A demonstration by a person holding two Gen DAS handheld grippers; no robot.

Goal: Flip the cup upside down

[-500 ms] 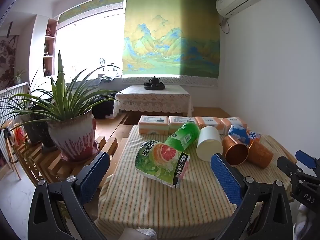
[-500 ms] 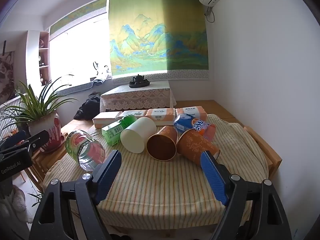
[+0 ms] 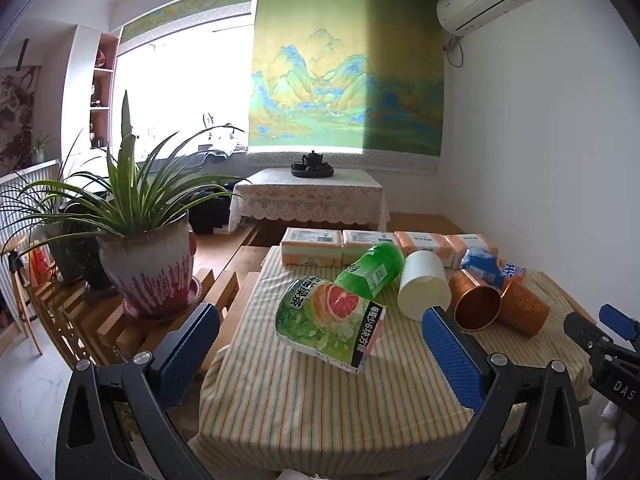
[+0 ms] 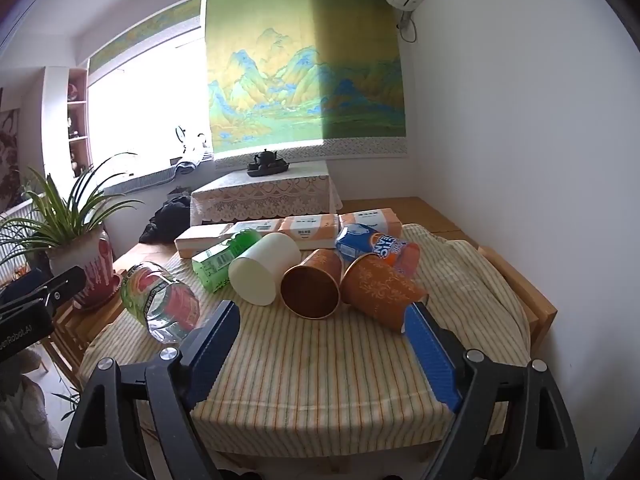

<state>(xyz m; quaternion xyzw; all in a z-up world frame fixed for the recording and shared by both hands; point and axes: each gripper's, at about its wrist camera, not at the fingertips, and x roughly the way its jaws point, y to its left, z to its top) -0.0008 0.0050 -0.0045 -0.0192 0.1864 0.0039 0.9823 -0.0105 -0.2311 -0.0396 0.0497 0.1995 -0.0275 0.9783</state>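
Observation:
Three cups lie on their sides on the striped table: a white cup (image 4: 264,274) (image 3: 423,289), a brown cup (image 4: 314,290) (image 3: 474,306) with its mouth facing me, and an orange patterned cup (image 4: 382,290) (image 3: 524,308). My right gripper (image 4: 322,338) is open and empty, hovering just in front of the brown and orange cups. My left gripper (image 3: 320,344) is open and empty above the table's left front, in front of a grapefruit-label bottle (image 3: 328,318). The right gripper also shows in the left wrist view at the far right edge (image 3: 604,340).
A green bottle (image 4: 224,260), a grapefruit-label bottle (image 4: 162,300) and a blue-orange soda bottle (image 4: 374,246) lie on the striped cloth (image 4: 320,376). Tissue packs (image 4: 304,230) line the far edge. A potted plant (image 3: 146,256) stands left on a wooden rack.
My right gripper has moved forward toward the brown and orange cups, which now look larger. The left gripper has barely moved.

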